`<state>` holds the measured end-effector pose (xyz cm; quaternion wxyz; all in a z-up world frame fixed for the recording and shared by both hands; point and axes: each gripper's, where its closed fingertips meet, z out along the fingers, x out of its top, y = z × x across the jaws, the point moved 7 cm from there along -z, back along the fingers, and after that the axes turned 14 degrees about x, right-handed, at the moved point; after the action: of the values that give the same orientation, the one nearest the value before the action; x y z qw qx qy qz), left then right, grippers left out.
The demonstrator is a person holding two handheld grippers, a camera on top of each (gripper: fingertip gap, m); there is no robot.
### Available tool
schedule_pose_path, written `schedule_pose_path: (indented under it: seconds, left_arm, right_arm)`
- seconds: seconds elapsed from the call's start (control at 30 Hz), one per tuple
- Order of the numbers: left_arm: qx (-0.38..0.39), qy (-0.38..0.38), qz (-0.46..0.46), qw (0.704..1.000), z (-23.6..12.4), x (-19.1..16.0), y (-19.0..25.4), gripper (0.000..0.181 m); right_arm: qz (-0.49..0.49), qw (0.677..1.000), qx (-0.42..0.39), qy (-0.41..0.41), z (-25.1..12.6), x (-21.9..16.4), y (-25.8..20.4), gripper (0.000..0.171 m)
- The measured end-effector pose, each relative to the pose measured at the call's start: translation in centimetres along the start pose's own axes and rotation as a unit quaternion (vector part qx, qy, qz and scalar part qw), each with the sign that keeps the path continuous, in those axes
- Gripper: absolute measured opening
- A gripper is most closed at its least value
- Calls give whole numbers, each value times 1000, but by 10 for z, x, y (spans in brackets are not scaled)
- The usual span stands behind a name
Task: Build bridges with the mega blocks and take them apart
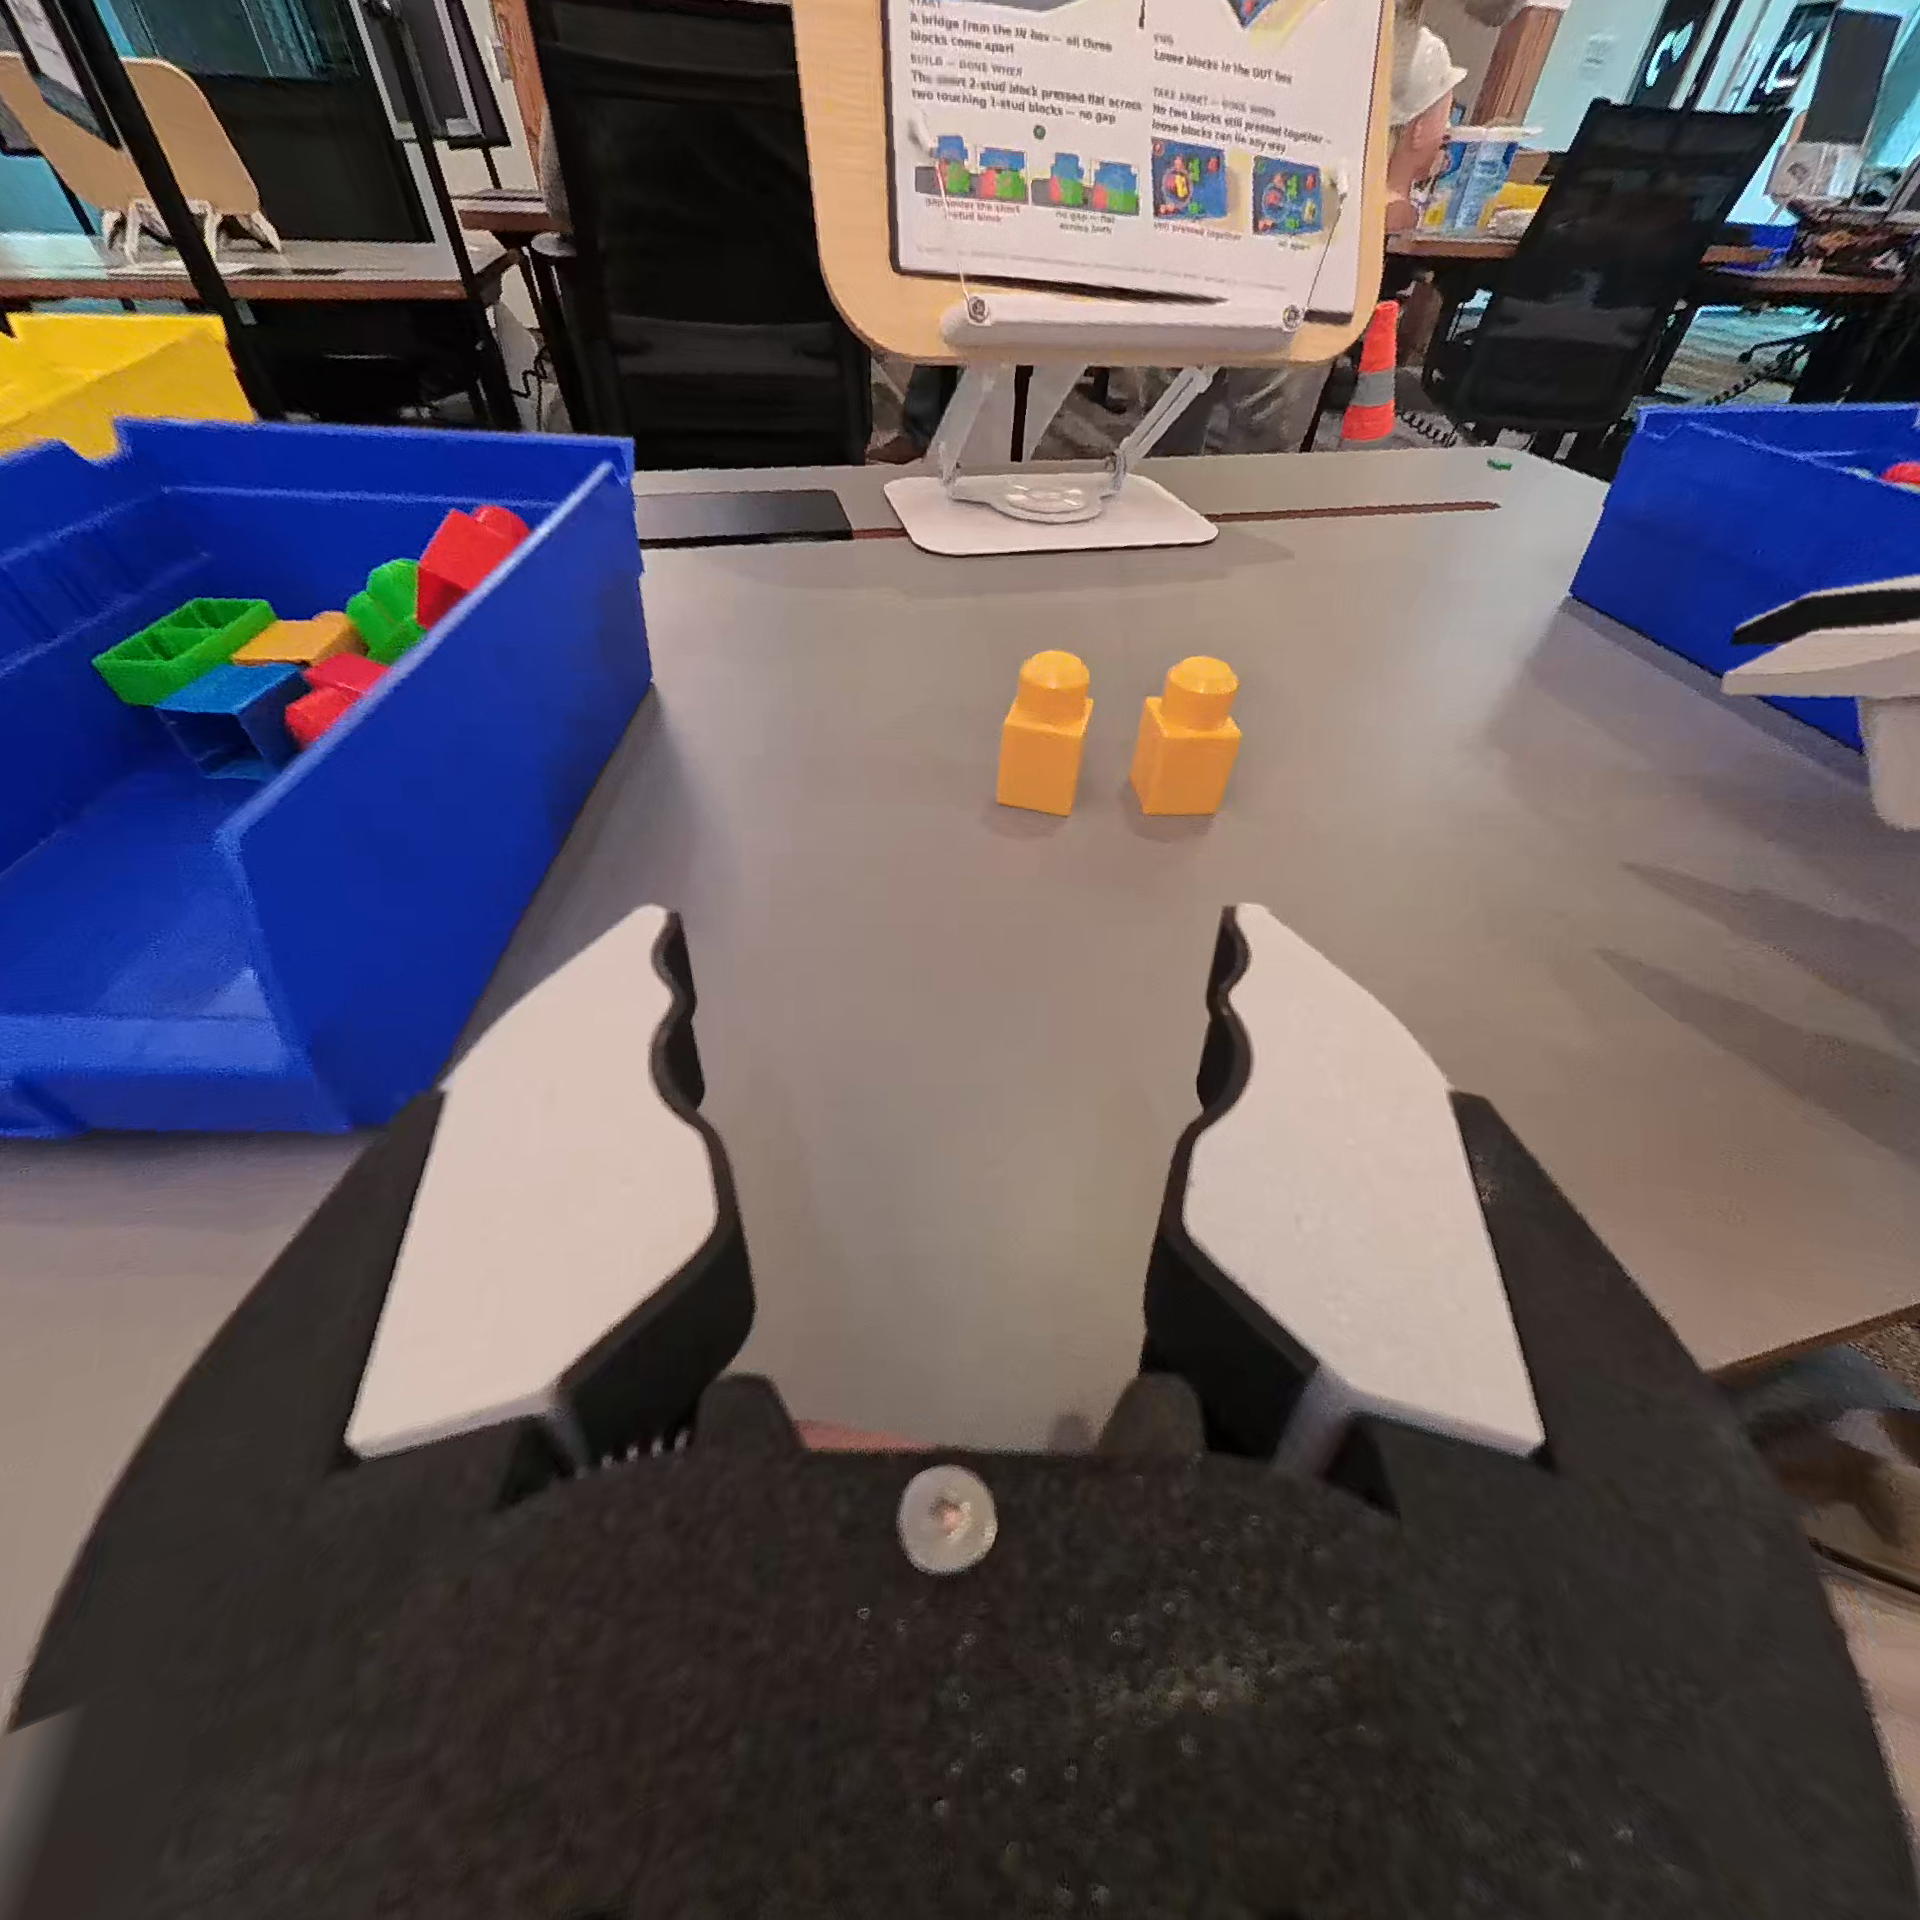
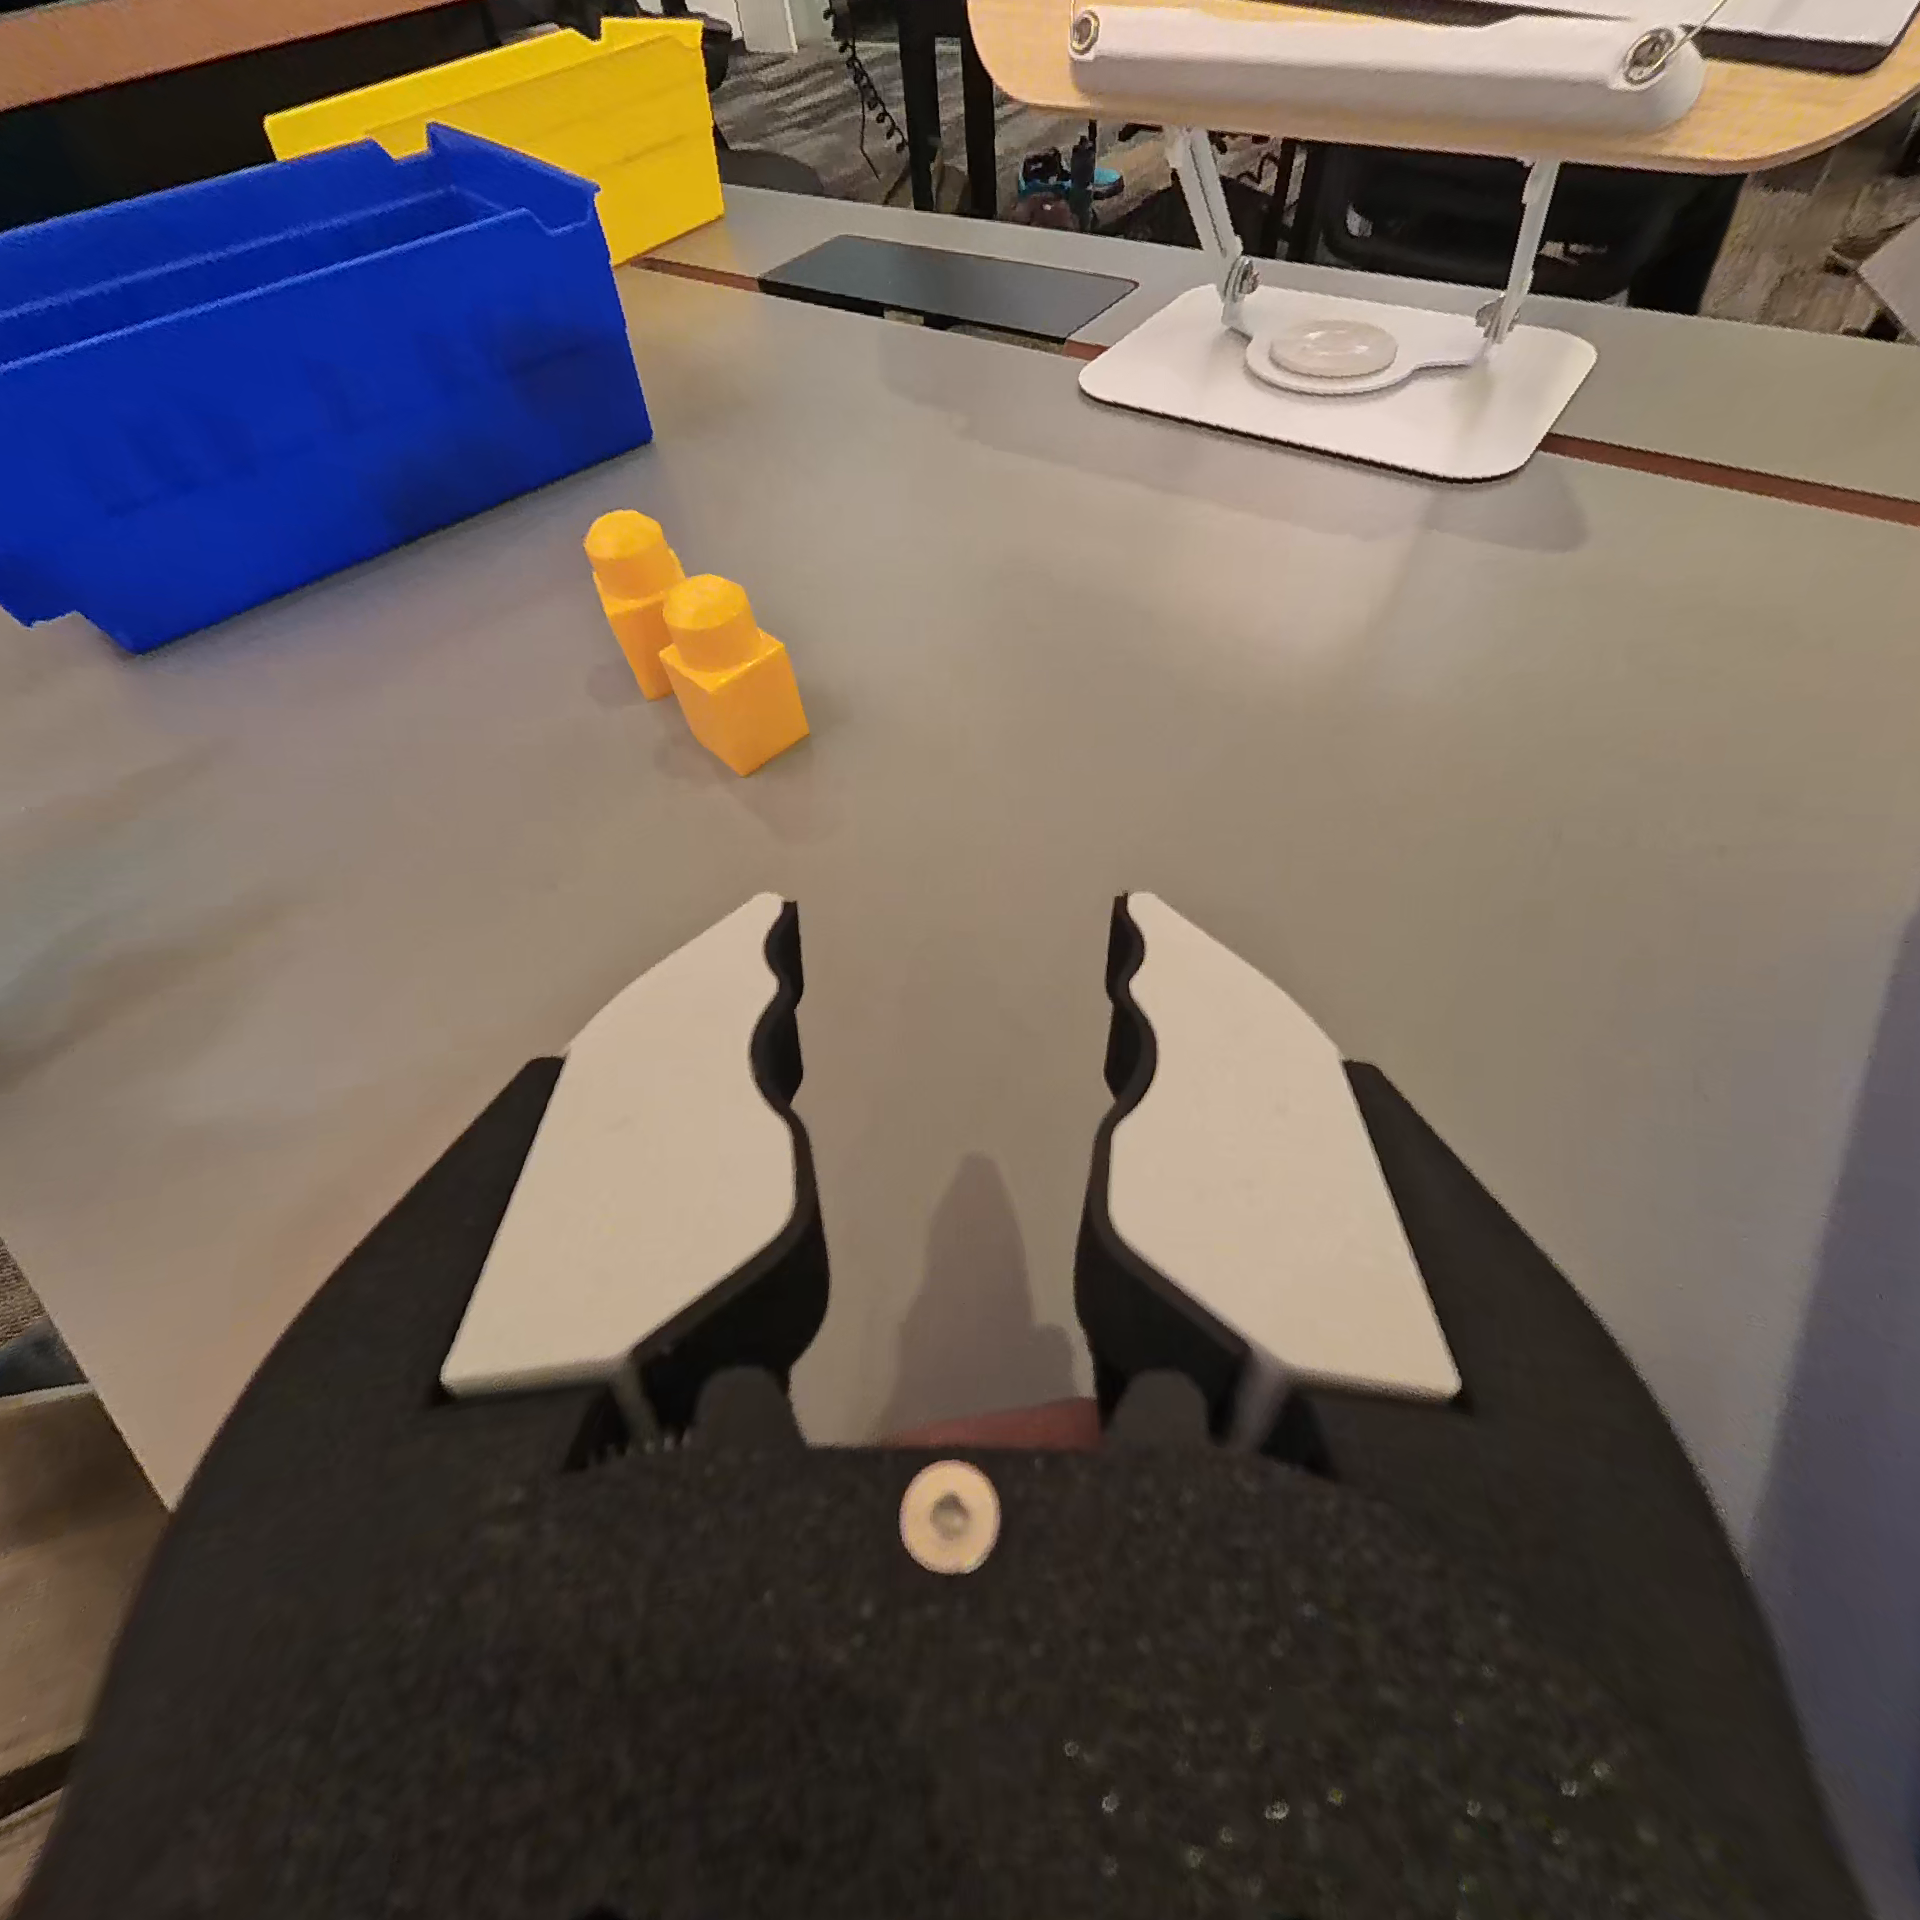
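Two orange one-stud blocks stand upright side by side on the grey table, the left block [image 1: 1044, 736] and the right block [image 1: 1188, 740], with a small gap between them. They also show in the right wrist view, one block [image 2: 734, 681] in front of the other block [image 2: 630, 592]. My left gripper [image 1: 951, 920] is open and empty, short of the blocks. My right gripper [image 2: 954, 904] is open and empty, to the right of the blocks; its fingers [image 1: 1829, 649] show at the right edge of the left wrist view.
A blue bin [image 1: 436, 831] at the left holds several loose red, green, blue and orange blocks [image 1: 312, 644]; it also shows in the right wrist view [image 2: 312, 416]. A second blue bin [image 1: 1745, 540] stands at the right. A stand with an instruction sheet [image 1: 1049, 509] is at the back. A yellow bin [image 2: 582, 114] sits behind.
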<state>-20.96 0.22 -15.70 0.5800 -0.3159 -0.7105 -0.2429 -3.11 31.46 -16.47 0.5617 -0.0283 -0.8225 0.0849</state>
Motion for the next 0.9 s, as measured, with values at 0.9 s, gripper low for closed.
schedule_pose_path:
  seconds: [0.9]
  left_arm:
    - [-40,-361,348,864,259,68,-198,74]
  right_arm:
    - [16,1000,-12,20,-17,-3,14,56]
